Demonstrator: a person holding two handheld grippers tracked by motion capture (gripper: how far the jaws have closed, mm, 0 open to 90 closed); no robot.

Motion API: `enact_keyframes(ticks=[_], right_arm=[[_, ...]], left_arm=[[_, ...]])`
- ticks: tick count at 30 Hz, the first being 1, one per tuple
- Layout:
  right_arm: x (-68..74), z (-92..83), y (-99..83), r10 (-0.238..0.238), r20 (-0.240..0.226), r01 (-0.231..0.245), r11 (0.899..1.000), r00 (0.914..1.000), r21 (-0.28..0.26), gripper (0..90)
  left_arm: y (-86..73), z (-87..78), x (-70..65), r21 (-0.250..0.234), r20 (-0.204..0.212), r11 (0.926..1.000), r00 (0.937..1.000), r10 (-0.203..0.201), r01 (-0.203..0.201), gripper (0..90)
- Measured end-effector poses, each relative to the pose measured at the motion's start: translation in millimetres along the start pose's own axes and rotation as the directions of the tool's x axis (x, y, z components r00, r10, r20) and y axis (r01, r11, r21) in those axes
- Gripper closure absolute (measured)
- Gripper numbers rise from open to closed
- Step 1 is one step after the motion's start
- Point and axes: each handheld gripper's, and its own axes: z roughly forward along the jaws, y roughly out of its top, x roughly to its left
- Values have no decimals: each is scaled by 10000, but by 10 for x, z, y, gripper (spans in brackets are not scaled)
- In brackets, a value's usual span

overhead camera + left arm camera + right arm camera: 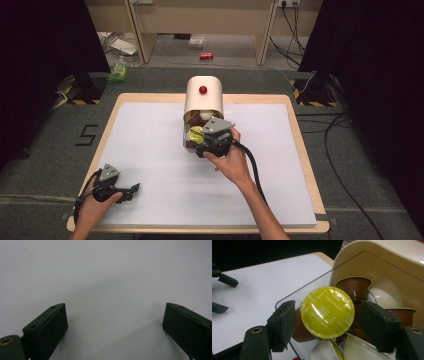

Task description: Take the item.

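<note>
Right gripper [325,322] at the open near side of the cream box [203,97], far middle of the table [300,150]. Jaws partly open around a yellow-lidded coffee capsule [327,312] lying on top of a heap of brown and white capsules; left pad touching or almost touching the rim, right pad a little apart, so not yet gripped. Probably very light, stiff at the rim, thin and easy to dent on the wall, foil lid glossy and slippery. Better to hold across the rim, gently. Left gripper [115,325] wide open, holding nothing, resting over the white sheet at the near left.
</note>
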Motion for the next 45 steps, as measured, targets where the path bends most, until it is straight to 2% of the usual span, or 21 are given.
enact_keyframes(ticks=[8,14,15,16,19,21,22,27,33,38,45], right_arm=[[2,116,58,18,159,-20,9999,9999,134,327],[-15,183,96,383,298,-390,9990,9988,226,347],[-22,190,101,309,286,-316,9992,9991,245,353],[-16,193,100,470,235,-477,9984,9986,303,369],[-39,200,77,-15,550,-21,9978,9985,658,384],[-54,199,47,107,499,-138,9979,9987,626,385],[-56,191,40,200,451,-228,9978,9988,618,388],[-59,174,42,-39,421,14,9982,9991,604,394],[-65,119,52,-34,357,17,9990,9994,457,396],[-72,31,73,190,191,-195,9995,9996,243,397],[-100,-123,66,104,165,-105,9999,9998,84,397]], left_arm=[[0,-1,-1,7,-14,10000,10000,22,-22,52],[0,-1,0,3,-6,10000,10000,18,-18,53],[0,-1,0,3,-7,10000,10000,20,-20,53],[0,-1,0,6,-1,10000,10000,16,-16,53],[-1,-1,-1,3,-8,10000,10000,20,-20,53],[-1,-1,0,4,-5,10000,10000,19,-19,53],[0,-1,1,5,4,10000,10000,15,-15,53],[0,-1,0,5,-1,10000,10000,16,-16,53],[0,0,0,-5,2,10000,10000,-1,1,52],[0,-1,0,6,-2,10000,10000,16,-16,52],[0,-1,0,7,-1,10000,10000,16,-16,52]])
